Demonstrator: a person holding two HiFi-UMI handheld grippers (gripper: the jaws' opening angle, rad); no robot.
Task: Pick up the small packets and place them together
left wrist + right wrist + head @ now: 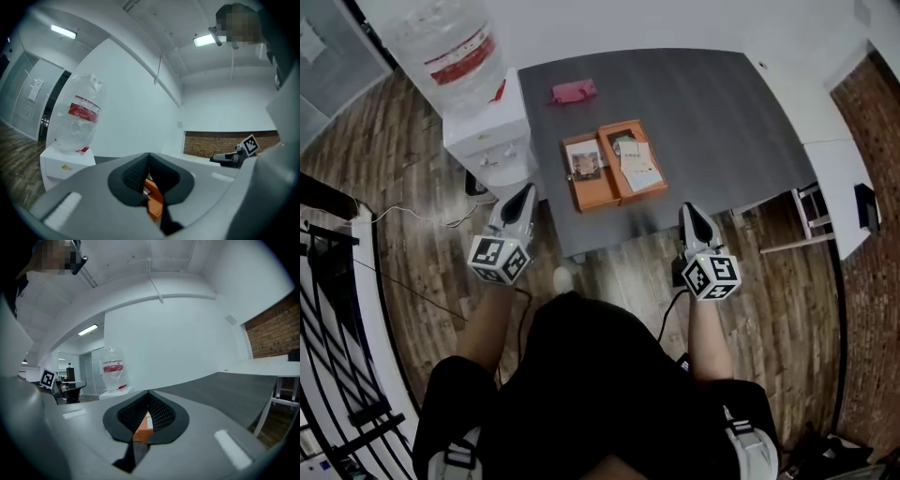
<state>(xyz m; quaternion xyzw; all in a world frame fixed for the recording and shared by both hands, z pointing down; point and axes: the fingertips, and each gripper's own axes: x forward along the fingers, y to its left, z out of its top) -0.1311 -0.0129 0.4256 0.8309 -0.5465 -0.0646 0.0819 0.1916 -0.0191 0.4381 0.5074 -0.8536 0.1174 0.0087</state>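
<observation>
Orange box (605, 169) on the grey table (712, 112) holds the small packets (639, 167); a pink thing (574, 91), maybe another packet, lies well apart. They look thin, light and floppy, so I'd pinch a free edge gently. Left claw (525, 190) and right claw (689, 208) are both closed on nothing, by the table's near edge.

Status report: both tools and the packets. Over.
Left tool shut, empty. Right tool shut, empty. Packets in orange box on table. Pink item lies apart. Path clear.

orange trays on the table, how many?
2. The left orange tray and the right orange tray sit side by side near the table's front edge. None seems hidden.
</observation>
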